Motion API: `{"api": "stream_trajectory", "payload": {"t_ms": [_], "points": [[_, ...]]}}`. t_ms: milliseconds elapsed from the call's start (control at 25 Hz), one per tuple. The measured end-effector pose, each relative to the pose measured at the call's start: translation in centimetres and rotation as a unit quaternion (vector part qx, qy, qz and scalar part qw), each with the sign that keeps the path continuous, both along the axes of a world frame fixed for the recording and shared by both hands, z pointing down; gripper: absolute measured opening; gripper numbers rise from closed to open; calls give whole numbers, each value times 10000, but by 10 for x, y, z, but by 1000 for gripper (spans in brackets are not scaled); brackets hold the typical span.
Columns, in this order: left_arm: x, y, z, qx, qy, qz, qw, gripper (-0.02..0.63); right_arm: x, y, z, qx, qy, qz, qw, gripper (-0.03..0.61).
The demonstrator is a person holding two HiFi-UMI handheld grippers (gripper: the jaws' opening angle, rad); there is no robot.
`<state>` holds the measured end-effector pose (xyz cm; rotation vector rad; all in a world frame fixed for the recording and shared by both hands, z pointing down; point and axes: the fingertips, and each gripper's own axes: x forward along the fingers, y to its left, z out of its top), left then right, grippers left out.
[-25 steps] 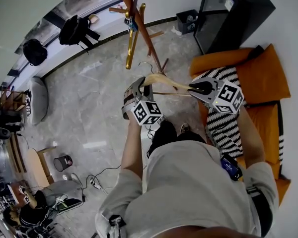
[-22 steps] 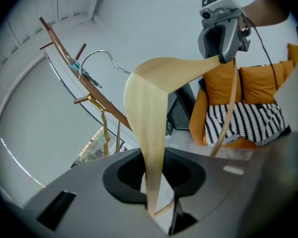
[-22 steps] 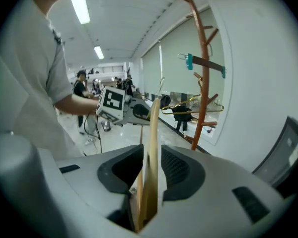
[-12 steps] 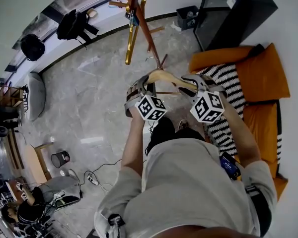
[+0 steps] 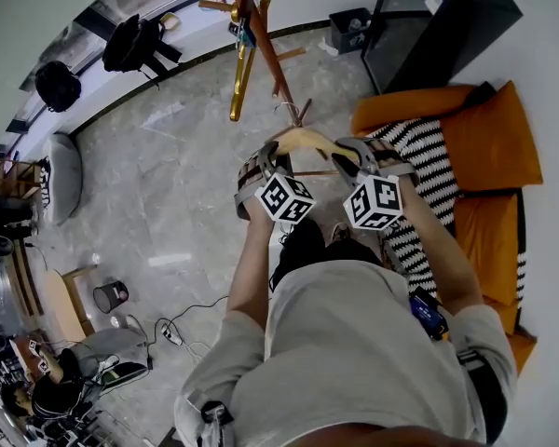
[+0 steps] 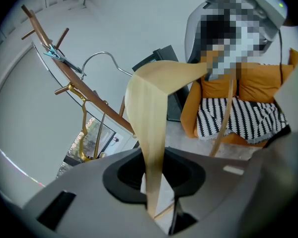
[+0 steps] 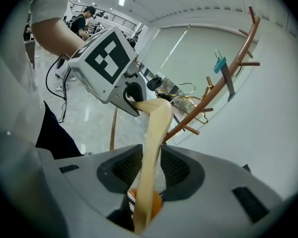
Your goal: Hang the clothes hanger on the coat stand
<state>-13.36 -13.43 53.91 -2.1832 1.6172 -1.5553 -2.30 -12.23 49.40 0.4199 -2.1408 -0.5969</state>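
The right gripper (image 5: pixel 345 163) has slid along the wooden hanger (image 5: pixel 303 140) toward the left gripper (image 5: pixel 265 159), near the coat stand (image 5: pixel 261 35). Left gripper view: the jaws pinch one hanger arm. Right gripper view: the jaws are closing on the other arm and touch it.

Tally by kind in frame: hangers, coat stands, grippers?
Hangers: 2, a wooden hanger held in the grippers and a gold hanger on the stand
Coat stand: 1
Grippers: 2, left gripper clamped on the wooden hanger, right gripper with its jaws closing on it
Total: 5
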Motion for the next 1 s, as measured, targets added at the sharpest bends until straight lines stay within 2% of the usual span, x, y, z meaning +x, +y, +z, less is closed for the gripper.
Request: {"api": "stream_trajectory", "payload": {"t_ms": [280,520,880,1000], "points": [[7,-4,8,-123,203,0,9997,87,4,-17,13,260,96,180,9995,110],[5,-7,11,-113,164,62,9998,87,2,-28,25,136,92,289,9994,137],[-10,-16,29,-191,285,-22,9994,86,-15,-44,42,58,-2,416,9991,91],[-17,-26,37,-122,184,-19,9998,87,-22,-54,53,105,-42,485,9988,87]]}}
